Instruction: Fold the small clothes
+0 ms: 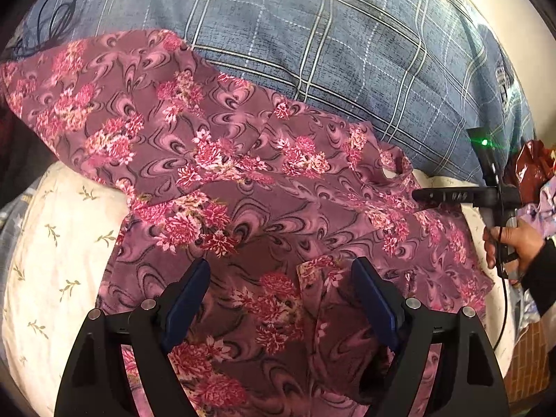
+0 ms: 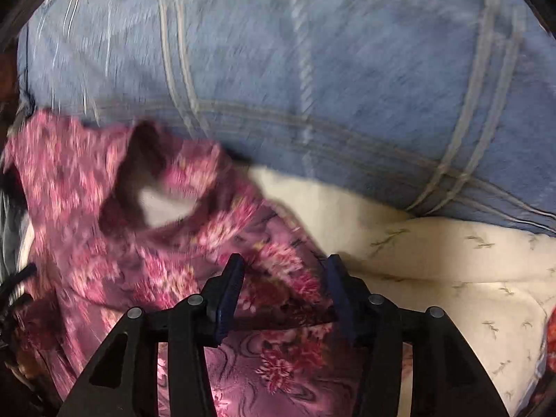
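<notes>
A purple floral garment [image 1: 243, 180] lies spread and partly folded on a cream sheet [image 1: 59, 243]. My left gripper [image 1: 281, 278] is open, its blue-padded jaws wide apart just above the garment's near part. My right gripper [image 2: 285, 271] is open over the garment's right edge [image 2: 278, 267] in the blurred right wrist view; cloth lies between the jaws, unpinched. The right gripper also shows in the left wrist view [image 1: 417, 196], held by a hand [image 1: 514, 243] at the garment's right side.
A blue plaid pillow [image 1: 330, 45] lies behind the garment and fills the back of the right wrist view [image 2: 312, 69]. A neck opening in the garment [image 2: 163, 205] shows the sheet beneath. Red and lilac items [image 1: 535, 170] sit at the far right.
</notes>
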Motion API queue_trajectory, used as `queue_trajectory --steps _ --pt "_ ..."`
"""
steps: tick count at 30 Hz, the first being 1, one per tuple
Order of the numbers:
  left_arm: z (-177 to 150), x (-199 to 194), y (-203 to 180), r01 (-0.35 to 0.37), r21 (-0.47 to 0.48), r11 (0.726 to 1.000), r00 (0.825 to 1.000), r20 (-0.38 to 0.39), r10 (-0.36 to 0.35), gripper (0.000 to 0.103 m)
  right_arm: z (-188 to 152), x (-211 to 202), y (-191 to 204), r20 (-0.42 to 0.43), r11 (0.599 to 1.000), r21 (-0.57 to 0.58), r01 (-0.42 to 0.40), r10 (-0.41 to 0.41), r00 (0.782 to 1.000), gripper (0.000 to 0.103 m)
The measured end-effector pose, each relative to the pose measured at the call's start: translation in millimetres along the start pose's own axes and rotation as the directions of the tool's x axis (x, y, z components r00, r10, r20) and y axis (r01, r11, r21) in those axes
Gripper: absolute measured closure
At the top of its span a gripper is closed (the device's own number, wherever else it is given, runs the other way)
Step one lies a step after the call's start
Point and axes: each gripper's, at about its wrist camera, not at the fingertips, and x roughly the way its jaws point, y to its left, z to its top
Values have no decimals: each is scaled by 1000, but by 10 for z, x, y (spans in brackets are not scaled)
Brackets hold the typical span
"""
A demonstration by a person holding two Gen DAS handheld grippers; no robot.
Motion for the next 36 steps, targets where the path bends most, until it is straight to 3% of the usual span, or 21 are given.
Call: queue_trajectory --steps 1,2,4,6,8,12,15,17,18,20,22,24,25,26,27,29,30,31,33,36 --pt "-2 -10 -10 -6 7 1000 1000 5 6 20 -35 28 105 -6 996 -80 39 -40 999 101" --pt "-4 -23 -19 -15 12 1000 1000 14 15 20 -86 29 243 10 978 -170 119 -120 993 101" --pt "-3 -44 -20 -26 10 1000 999 32 26 20 -124 -21 381 56 950 -231 211 -203 978 101" --pt "-2 -31 12 -30 -7 1000 999 33 30 20 -89 -157 404 149 929 -228 290 -261 954 101" --pt "-7 -12 48 -26 -17 1000 999 21 27 20 9 -246 260 205 935 -149 321 -288 935 101" --pt "9 9 122 -25 -46 999 1000 12 25 20 40 -121 93 135 968 -85 236 -223 965 100" --pt "27 -26 138 -11 -56 998 1000 14 12 21 -55 -411 -67 212 991 27 134 -136 968 93" --pt "40 -122 129 7 -56 998 999 46 -5 21 -248 -767 -359 321 983 185 -15 -47 946 75" --pt "43 -167 117 22 -53 998 998 60 -19 21 -350 -858 -489 350 965 251 -78 -15 937 57" --pt "37 -266 89 65 -41 997 994 90 -61 20 -611 -952 -718 367 919 366 -150 6 930 55" --pt "7 -332 31 132 -20 991 987 99 -130 20 -752 -865 -788 344 901 401 -164 17 939 55" --pt "-29 -362 -41 164 9 986 981 100 -165 20 -961 -677 -805 269 880 455 -136 10 963 55" --pt "-44 -364 -77 151 31 988 983 99 -154 19 -1026 -571 -846 252 867 478 -137 14 968 66" --pt "-51 -351 -84 112 45 993 989 96 -116 19 -1086 -488 -851 262 850 501 -164 31 965 80" --pt "-57 -304 -99 5 61 998 995 96 -11 20 -1093 -500 -830 287 849 499 -175 29 957 89" --pt "-20 -217 -48 -106 55 993 991 90 101 24 -1059 -607 -695 361 861 487 -144 -48 931 89" --pt "19 -203 52 -120 14 993 990 75 118 26 -1048 -636 -678 352 862 497 -105 -90 932 85" --pt "63 -223 193 -89 -50 995 994 59 91 27 -1039 -665 -667 328 858 509 -71 -117 937 83" --pt "108 -303 374 -15 -134 991 998 61 24 27 -1130 -750 -615 314 858 503 -104 -69 947 80" --pt "98 -385 416 55 -141 988 998 43 -49 26 -1426 -927 -514 365 853 476 -216 32 930 50"
